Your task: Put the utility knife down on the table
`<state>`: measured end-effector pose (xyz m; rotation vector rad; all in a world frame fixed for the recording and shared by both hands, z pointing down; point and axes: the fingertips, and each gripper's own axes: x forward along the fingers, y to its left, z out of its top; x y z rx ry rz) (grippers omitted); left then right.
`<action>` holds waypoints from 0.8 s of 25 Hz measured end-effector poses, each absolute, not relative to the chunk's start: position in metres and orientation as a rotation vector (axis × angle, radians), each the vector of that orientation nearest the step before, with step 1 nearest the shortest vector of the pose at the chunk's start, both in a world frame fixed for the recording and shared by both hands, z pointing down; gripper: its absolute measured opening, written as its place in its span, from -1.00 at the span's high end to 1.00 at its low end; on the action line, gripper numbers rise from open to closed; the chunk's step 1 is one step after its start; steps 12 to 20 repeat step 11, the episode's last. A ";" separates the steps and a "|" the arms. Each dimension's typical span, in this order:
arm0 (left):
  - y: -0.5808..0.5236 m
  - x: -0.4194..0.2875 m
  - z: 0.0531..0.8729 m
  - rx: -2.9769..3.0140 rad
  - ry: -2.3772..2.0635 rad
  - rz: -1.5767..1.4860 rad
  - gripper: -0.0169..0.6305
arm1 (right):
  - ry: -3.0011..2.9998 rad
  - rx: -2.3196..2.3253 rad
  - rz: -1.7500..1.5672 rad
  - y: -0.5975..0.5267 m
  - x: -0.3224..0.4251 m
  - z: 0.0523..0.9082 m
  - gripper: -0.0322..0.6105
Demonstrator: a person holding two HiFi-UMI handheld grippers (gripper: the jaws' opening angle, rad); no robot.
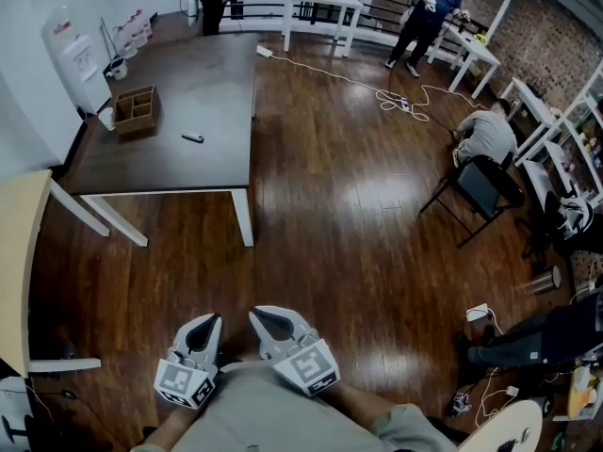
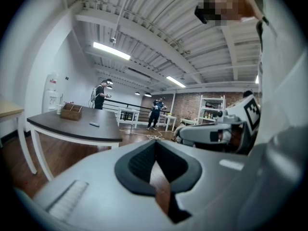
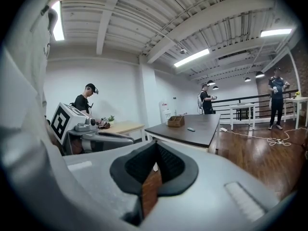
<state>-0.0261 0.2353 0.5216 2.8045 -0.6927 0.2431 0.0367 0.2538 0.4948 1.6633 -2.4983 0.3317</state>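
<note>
Utility knife (image 1: 192, 138), small, grey and slim, was seen lying flat on the dark brown rectangular table (image 1: 198, 69), in from the edge and touched by nothing. A brown wooden box with compartments (image 1: 136, 109) stood on the same tabletop near the knife but apart from it, toward the white water dispenser (image 1: 80, 59) set against the wall. Well apart from the table, over the glossy dark wooden floor (image 1: 349, 243), the left gripper (image 1: 201, 335) and the right gripper (image 1: 274, 325) were held side by side close to the person's body, both aimed toward the table. The black pads of each were closed together at the tips, and nothing was gripped between them.
</note>
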 end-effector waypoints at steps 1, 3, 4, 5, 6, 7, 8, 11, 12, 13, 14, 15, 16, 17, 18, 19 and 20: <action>0.236 -0.026 0.523 2.803 -0.692 0.242 0.96 | -2.499 1.666 0.334 0.254 0.037 0.495 0.90; 0.239 -0.027 0.523 2.798 -0.698 0.242 0.96 | -2.502 1.663 0.336 0.256 0.037 0.496 0.90; 0.240 -0.028 0.523 2.797 -0.704 0.241 0.96 | -2.505 1.659 0.335 0.256 0.037 0.496 0.90; 0.240 -0.029 0.523 2.796 -0.708 0.241 0.96 | -2.508 1.655 0.335 0.257 0.036 0.495 0.90; 0.240 -0.031 0.523 2.793 -0.713 0.239 0.96 | -2.511 1.650 0.334 0.257 0.036 0.495 0.90; 0.239 -0.032 0.523 2.790 -0.718 0.237 0.96 | -2.514 1.647 0.333 0.256 0.035 0.495 0.90; 0.239 -0.034 0.524 2.788 -0.722 0.236 0.96 | -2.517 1.645 0.332 0.255 0.034 0.495 0.90; 0.236 -0.037 0.524 2.786 -0.733 0.227 0.96 | -2.522 1.635 0.324 0.254 0.032 0.493 0.90; 0.236 -0.037 0.524 2.786 -0.733 0.227 0.96 | -2.522 1.635 0.324 0.254 0.032 0.493 0.90; 0.236 -0.037 0.524 2.786 -0.733 0.227 0.96 | -2.522 1.635 0.324 0.254 0.032 0.493 0.90; 0.236 -0.037 0.524 2.786 -0.733 0.227 0.96 | -2.522 1.635 0.324 0.254 0.032 0.493 0.90; 0.236 -0.037 0.524 2.786 -0.733 0.227 0.96 | -2.522 1.635 0.324 0.254 0.032 0.493 0.90; 0.236 -0.037 0.524 2.786 -0.733 0.227 0.96 | -2.522 1.635 0.324 0.254 0.032 0.493 0.90; 0.236 -0.037 0.524 2.786 -0.733 0.227 0.96 | -2.522 1.635 0.324 0.254 0.032 0.493 0.90; 0.236 -0.037 0.524 2.786 -0.733 0.227 0.96 | -2.522 1.635 0.324 0.254 0.032 0.493 0.90; 0.236 -0.037 0.524 2.786 -0.733 0.227 0.96 | -2.522 1.635 0.324 0.254 0.032 0.493 0.90; 0.236 -0.037 0.524 2.786 -0.733 0.227 0.96 | -2.522 1.635 0.324 0.254 0.032 0.493 0.90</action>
